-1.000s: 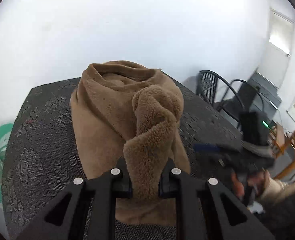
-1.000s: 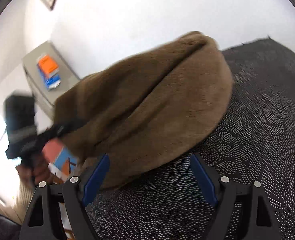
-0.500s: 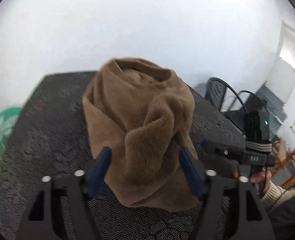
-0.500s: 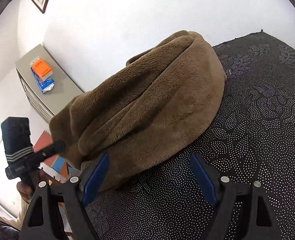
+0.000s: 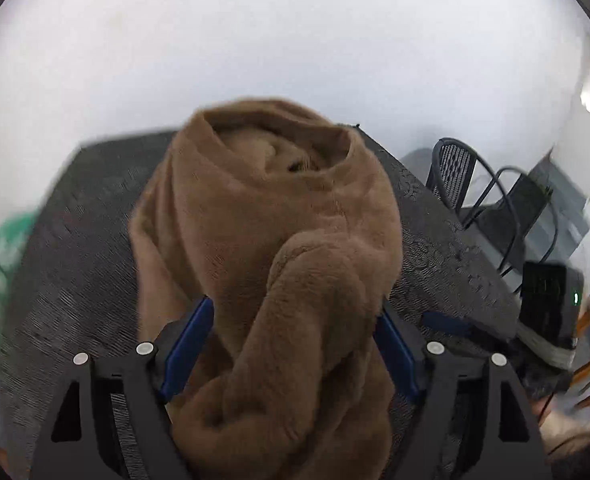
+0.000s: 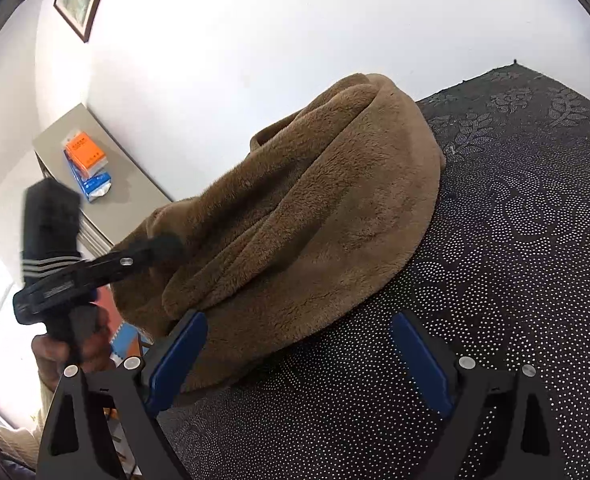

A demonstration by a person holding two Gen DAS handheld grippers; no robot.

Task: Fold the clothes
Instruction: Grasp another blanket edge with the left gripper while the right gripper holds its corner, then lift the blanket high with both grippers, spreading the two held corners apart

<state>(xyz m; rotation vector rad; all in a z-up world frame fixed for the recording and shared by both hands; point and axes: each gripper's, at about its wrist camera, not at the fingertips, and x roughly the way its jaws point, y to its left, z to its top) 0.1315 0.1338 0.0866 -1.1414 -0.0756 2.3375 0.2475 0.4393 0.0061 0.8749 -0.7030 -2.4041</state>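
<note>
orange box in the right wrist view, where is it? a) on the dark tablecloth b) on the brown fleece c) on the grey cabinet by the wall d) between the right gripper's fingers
c: the orange box lies on the grey cabinet by the wall, off the table.

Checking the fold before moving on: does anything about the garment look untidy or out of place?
Yes. The brown fleece garment lies in a bunched, rolled heap on the dark patterned tablecloth, not a flat fold. One thick end droops between the closing left gripper pads.
</note>
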